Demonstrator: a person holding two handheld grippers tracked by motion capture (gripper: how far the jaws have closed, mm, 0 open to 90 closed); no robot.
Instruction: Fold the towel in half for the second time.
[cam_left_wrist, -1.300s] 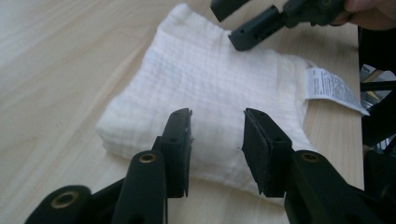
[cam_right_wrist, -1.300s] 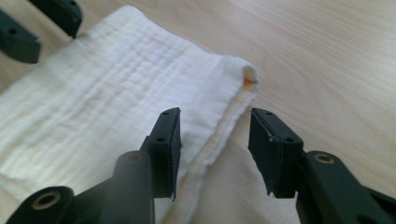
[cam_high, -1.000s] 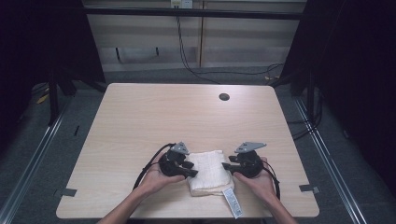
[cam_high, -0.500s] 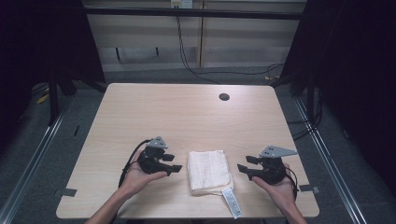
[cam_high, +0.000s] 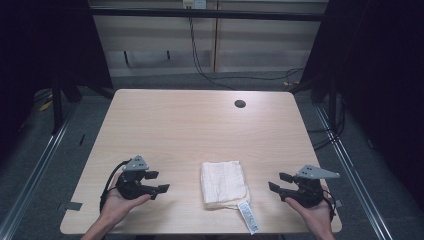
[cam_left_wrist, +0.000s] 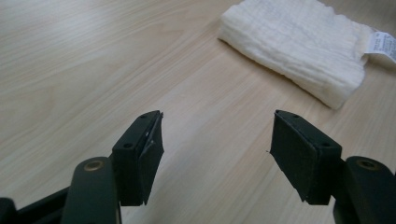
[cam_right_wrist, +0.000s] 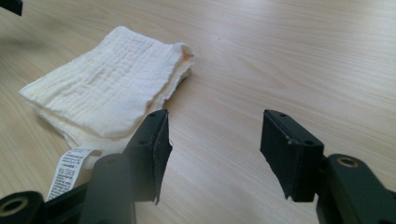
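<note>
A folded cream cloth (cam_high: 223, 182) lies flat near the table's front edge, its white care label (cam_high: 248, 216) sticking out toward the person. The cloth (cam_left_wrist: 299, 46) sits off to the upper right in the left gripper view and the cloth (cam_right_wrist: 105, 91) to the left in the right gripper view. My left gripper (cam_high: 156, 181) rests in a hand left of the cloth, well apart from it, open and empty; its jaws have just been opening. My right gripper (cam_high: 280, 181) is held right of the cloth, also apart, open and empty, its jaws likewise just opening.
The light wooden table (cam_high: 190, 125) has a round cable hole (cam_high: 240, 104) at the back right. Dark frame posts and floor rails stand on both sides, and cables hang behind the table's far edge.
Both grippers were together at the cloth's two sides a second ago. They have let go, opened and drawn apart, the left one leftward and the right one rightward. The cloth stays folded on the table.
</note>
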